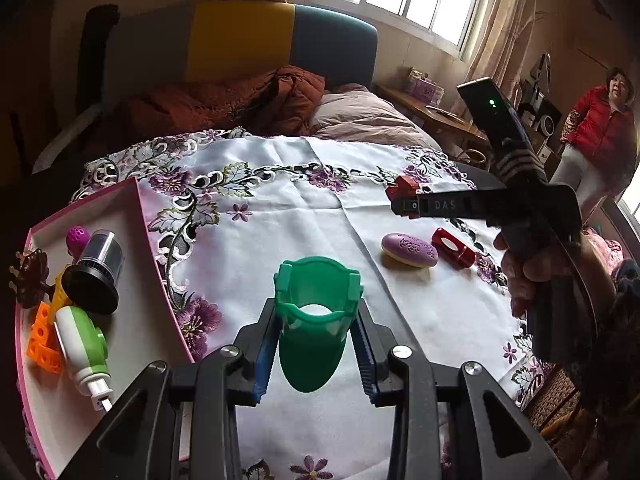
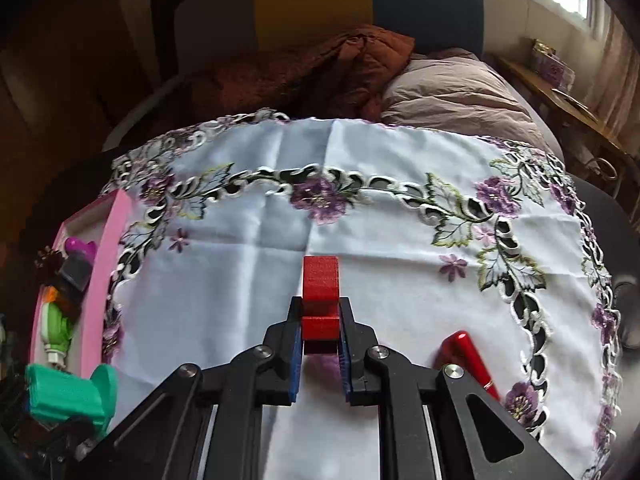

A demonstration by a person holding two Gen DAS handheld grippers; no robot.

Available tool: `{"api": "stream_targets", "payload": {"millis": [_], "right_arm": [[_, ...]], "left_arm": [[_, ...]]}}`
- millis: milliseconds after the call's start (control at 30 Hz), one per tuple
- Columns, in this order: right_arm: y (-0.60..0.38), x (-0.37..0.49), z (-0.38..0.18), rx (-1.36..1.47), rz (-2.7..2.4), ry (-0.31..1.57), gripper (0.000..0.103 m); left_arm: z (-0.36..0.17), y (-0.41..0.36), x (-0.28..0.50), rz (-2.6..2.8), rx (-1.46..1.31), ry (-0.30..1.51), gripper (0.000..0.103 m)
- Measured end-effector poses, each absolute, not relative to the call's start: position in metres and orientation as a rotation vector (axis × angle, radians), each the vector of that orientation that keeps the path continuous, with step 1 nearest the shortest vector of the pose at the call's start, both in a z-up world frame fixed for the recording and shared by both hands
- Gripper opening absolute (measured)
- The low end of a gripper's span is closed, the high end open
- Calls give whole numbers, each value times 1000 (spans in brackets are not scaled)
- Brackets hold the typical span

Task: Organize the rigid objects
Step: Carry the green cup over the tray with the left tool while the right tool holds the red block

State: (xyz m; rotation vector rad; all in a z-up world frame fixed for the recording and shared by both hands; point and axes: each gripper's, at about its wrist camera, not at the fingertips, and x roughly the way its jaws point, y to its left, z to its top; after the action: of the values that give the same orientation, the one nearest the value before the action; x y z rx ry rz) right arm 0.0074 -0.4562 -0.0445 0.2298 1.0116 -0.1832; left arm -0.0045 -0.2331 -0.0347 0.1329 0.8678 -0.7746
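Observation:
My left gripper (image 1: 314, 354) is shut on a green plastic cup-shaped piece (image 1: 314, 320) and holds it above the embroidered cloth, right of the pink box (image 1: 156, 264). The green piece also shows at the lower left of the right wrist view (image 2: 68, 398). My right gripper (image 2: 320, 354) is shut on a red block (image 2: 320, 300) above the cloth; in the left wrist view it (image 1: 404, 196) hovers at the right with the red block (image 1: 404, 186). A purple oval case (image 1: 408, 250) and a red cylinder (image 1: 454, 248) lie on the cloth.
The pink box holds a grey-and-black cylinder (image 1: 96, 270), a green-and-white bottle (image 1: 84, 344), orange blocks (image 1: 42, 340), a purple ball (image 1: 78, 236) and a brown piece (image 1: 30, 276). A bed with quilts lies behind the table. A person in red (image 1: 600, 132) stands far right.

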Motion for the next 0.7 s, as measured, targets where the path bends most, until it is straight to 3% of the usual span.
{"api": "stream_targets", "payload": {"millis": [400,700], "right_arm": [[-391,-7,-100,129,-10,1149,15],[-395,-7,-101,137,-12,1138,15]], "left_arm": [[-22,-198,-3,-708,87,846,35],[-22,-153,4,-622,27,860,35]]}}
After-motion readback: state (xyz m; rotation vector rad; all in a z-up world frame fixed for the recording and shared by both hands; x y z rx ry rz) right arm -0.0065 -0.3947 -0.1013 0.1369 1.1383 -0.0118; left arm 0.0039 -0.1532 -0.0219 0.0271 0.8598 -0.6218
